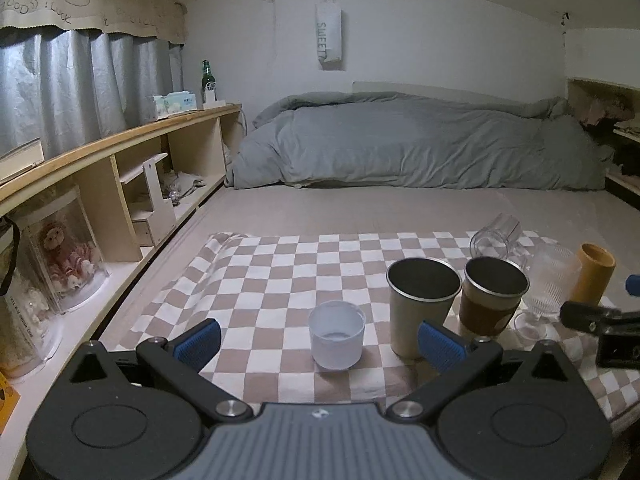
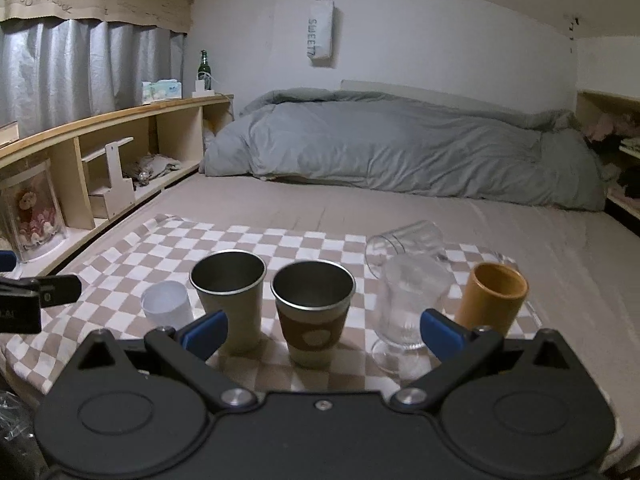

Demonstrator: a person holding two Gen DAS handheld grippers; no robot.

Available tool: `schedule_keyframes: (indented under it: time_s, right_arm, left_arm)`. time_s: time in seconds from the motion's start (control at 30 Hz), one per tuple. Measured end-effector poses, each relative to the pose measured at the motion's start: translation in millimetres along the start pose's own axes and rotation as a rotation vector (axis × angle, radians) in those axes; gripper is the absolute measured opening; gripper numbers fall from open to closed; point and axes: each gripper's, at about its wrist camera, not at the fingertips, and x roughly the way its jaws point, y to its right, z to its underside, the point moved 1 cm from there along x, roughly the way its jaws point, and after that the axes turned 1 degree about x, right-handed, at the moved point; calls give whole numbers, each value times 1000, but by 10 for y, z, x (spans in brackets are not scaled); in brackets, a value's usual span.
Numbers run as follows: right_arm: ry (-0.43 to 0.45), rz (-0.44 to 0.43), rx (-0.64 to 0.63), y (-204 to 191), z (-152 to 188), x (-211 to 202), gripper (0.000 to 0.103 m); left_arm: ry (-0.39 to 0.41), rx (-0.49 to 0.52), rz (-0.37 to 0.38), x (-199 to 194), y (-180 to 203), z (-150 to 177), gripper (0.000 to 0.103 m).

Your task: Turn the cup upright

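A: Starting with your left wrist view, how is the left gripper (image 1: 320,340) set?

B: Your blue-padded fingers are spread wide with nothing between the pads. The small white plastic cup (image 1: 337,334) stands upright just ahead, in the gap but touching neither finger. Your right-hand pad (image 1: 442,346) overlaps the base of the tall cream steel tumbler (image 1: 420,304); I cannot tell whether they touch.

A: What else is there?

B: Beside the tumbler stands a steel cup with a brown sleeve (image 1: 493,296), then a ribbed clear stemmed glass (image 1: 550,286) and an orange cylindrical cup (image 1: 592,278), all upright. The clear glass mug (image 1: 496,236) lies on its side behind them, mouth toward you. Part of the other gripper shows at the right edge.

A: Room to move?

B: The checkered brown-and-white cloth (image 1: 260,280) lies open to your left; a wooden shelf unit (image 1: 120,184) runs along that side.

A: Now the right wrist view.

B: Your right gripper (image 2: 324,334) is also wide apart and holds nothing. The sleeved cup (image 2: 313,312) stands between the fingers, the cream tumbler (image 2: 229,300) behind the left pad, the stemmed glass (image 2: 408,304) by the right pad. The tipped glass mug (image 2: 406,244) lies just behind the stemmed glass, so that glass and the orange cup (image 2: 494,298) stand before it. The white cup (image 2: 167,304) is far left.

A: Edges?

B: Beyond the cloth (image 2: 280,240), bare beige mattress (image 2: 400,212) stretches to a grey duvet (image 2: 400,152).
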Motion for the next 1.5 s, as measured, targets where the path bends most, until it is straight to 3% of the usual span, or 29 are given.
schedule_keyframes:
  time_s: [0.43, 1.5]
  right_arm:
    - [-16, 43, 38, 115, 71, -31, 103]
    - [-29, 46, 21, 102, 103, -26, 103]
  left_arm:
    - [-22, -21, -10, 19, -29, 72, 103]
    - [-24, -13, -11, 36, -42, 91, 103]
